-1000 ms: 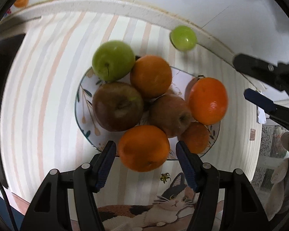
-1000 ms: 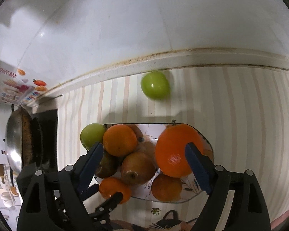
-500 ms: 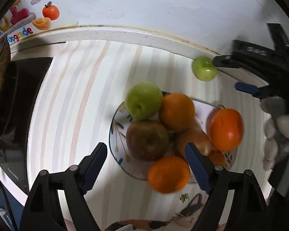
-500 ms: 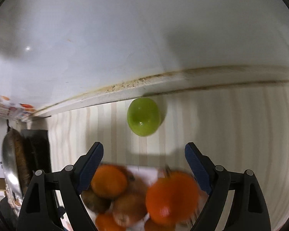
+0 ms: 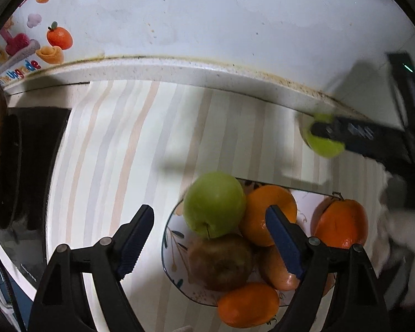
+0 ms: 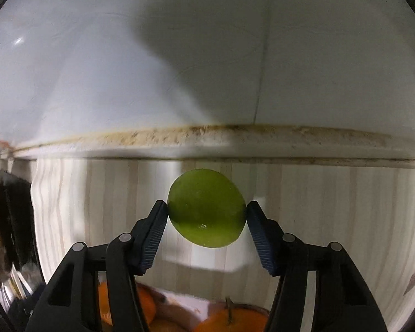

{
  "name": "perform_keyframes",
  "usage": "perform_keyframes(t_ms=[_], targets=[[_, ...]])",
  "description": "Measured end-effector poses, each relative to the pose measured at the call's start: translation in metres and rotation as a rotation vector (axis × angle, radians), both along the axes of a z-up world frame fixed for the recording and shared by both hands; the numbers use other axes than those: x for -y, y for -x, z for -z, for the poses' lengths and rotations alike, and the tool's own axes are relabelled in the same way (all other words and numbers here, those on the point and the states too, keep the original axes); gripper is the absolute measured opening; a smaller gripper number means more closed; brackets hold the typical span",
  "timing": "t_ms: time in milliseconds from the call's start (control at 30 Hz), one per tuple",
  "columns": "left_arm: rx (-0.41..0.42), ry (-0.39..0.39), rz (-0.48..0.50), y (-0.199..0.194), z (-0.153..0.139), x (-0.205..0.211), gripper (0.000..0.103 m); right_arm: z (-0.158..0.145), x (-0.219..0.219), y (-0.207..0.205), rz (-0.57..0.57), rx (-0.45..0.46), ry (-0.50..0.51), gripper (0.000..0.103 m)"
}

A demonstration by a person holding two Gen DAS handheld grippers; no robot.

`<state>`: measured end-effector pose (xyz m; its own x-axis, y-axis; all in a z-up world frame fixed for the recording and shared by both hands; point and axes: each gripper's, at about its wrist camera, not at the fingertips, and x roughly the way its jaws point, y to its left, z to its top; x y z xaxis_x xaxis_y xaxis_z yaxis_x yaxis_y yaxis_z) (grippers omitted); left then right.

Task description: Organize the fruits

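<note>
A flowered plate [image 5: 166, 251] on the striped mat holds a green apple [image 5: 214, 204], a brown apple [image 5: 220, 260] and several oranges [image 5: 340, 224]. My left gripper [image 5: 209, 213] hangs open above the plate's left half, nothing between its pads. Beyond the plate, near the wall, sits a second, smaller green apple [image 6: 206, 207]. My right gripper [image 6: 206, 210] is closing on it, both blue pads touching its sides. In the left wrist view that apple [image 5: 323, 144] is partly hidden behind the right gripper's black finger [image 5: 359, 135].
A black stove with a pan [image 5: 27, 160] borders the striped mat [image 5: 124, 152] on the left. The white wall and its raised ledge [image 6: 207, 141] run just behind the small apple. Fruit stickers [image 5: 58, 37] mark the wall. A white-gloved hand [image 5: 401, 221] is at right.
The right gripper moved from above the plate forward and down to the small green apple and narrowed onto it. The left gripper opened off the front orange and shifted left and back.
</note>
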<state>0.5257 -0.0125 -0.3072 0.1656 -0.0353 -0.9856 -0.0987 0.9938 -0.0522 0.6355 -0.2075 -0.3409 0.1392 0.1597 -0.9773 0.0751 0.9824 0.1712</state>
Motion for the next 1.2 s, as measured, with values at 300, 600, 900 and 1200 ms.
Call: perform_keyframes(t_ms=[300,600,900,1200], targets=[[0.051,-0.041,0.016,0.022,-0.017,-0.013,0.082,-0.064,-0.016,0.076,-0.126,0.073,-0.153,0.062],[0.019,-0.015,-0.014,0.029,-0.005,-0.030,0.083,-0.042,-0.036,0.101,-0.187,0.038,-0.068,0.062],[0.016,-0.013,-0.001,0.030,-0.001,-0.027,0.083,-0.041,-0.054,0.105,-0.253,-0.016,-0.025,0.063],[0.028,-0.006,-0.001,0.031,-0.008,-0.028,0.083,-0.047,-0.043,0.099,-0.223,-0.045,-0.064,0.069]])
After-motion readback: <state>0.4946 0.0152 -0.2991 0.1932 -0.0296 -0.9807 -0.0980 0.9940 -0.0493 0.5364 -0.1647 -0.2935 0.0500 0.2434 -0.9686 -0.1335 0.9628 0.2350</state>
